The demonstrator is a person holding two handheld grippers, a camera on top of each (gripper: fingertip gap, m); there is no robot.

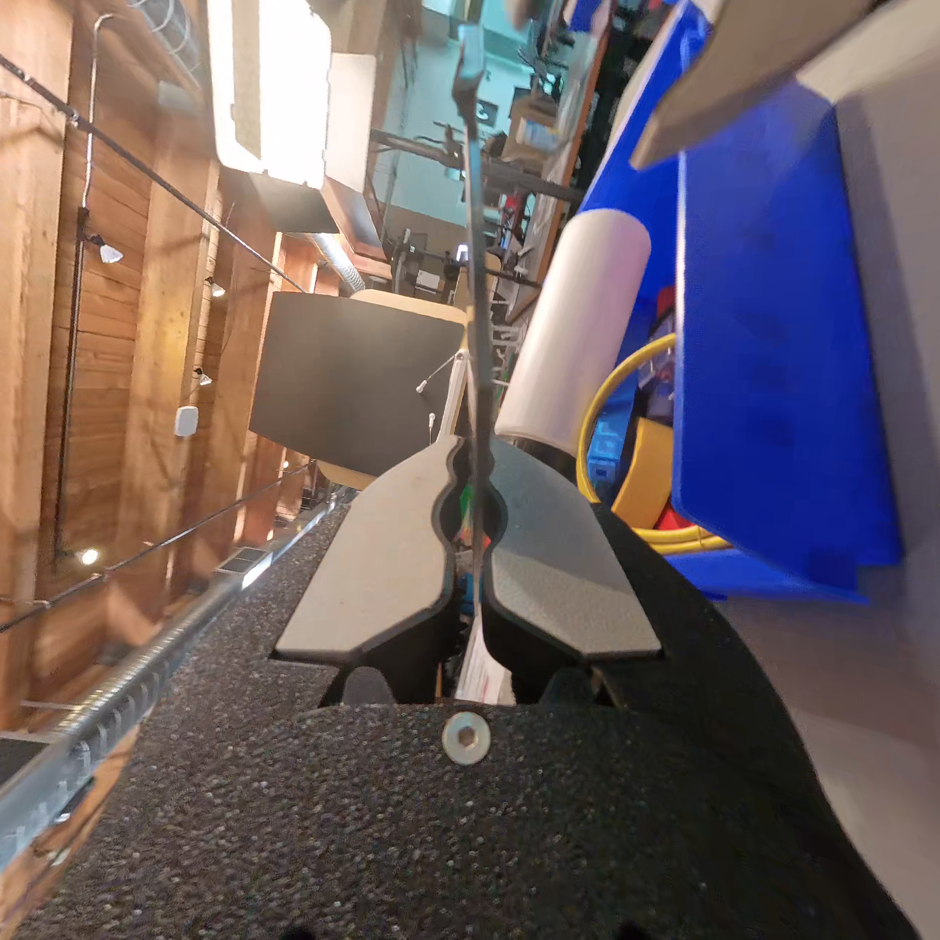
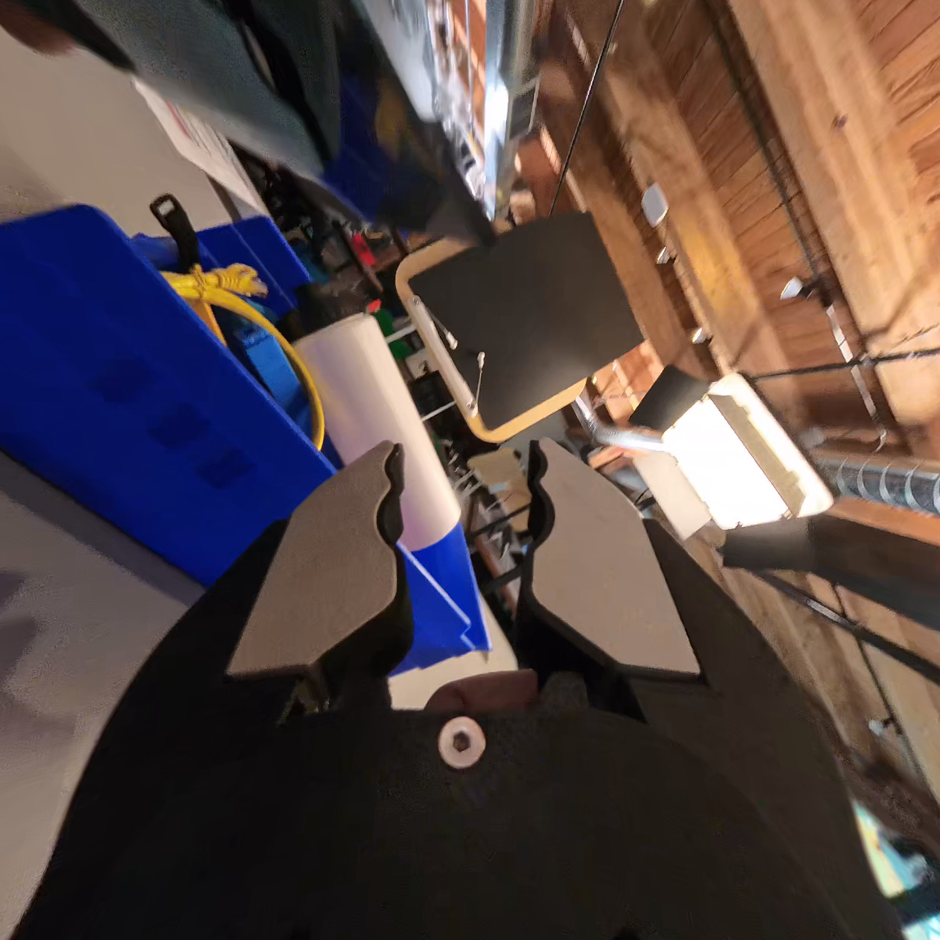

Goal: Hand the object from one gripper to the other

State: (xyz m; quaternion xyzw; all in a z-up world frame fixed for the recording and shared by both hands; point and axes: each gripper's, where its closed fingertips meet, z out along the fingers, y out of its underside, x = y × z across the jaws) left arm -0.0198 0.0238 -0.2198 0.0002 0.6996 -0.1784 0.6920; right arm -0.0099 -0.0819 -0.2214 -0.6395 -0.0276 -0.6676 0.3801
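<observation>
In the left wrist view my left gripper (image 1: 475, 447) is shut on a thin dark object (image 1: 473, 285) seen edge-on. It runs straight out from between the pads to a pale, plug-like end (image 1: 470, 48). A white part of it (image 1: 483, 666) shows behind the pads. A blurred grey finger of my right gripper (image 1: 722, 86) hangs at the upper right, apart from the object. In the right wrist view my right gripper (image 2: 465, 458) is open and empty. A blurred dark shape that may be the left gripper (image 2: 213, 86) crosses the upper left.
A blue bin (image 1: 773, 325) (image 2: 127, 386) holds a coiled yellow cable (image 2: 300, 356) (image 1: 605, 402), a white roll (image 1: 575, 330) (image 2: 371, 402) and a short black strap-like piece (image 2: 175, 229). Farther off are a black board with a pale rim (image 2: 524, 325), wooden planks (image 1: 112, 305) and a bright lamp (image 2: 732, 452). Left tips to right tips: about 11 cm.
</observation>
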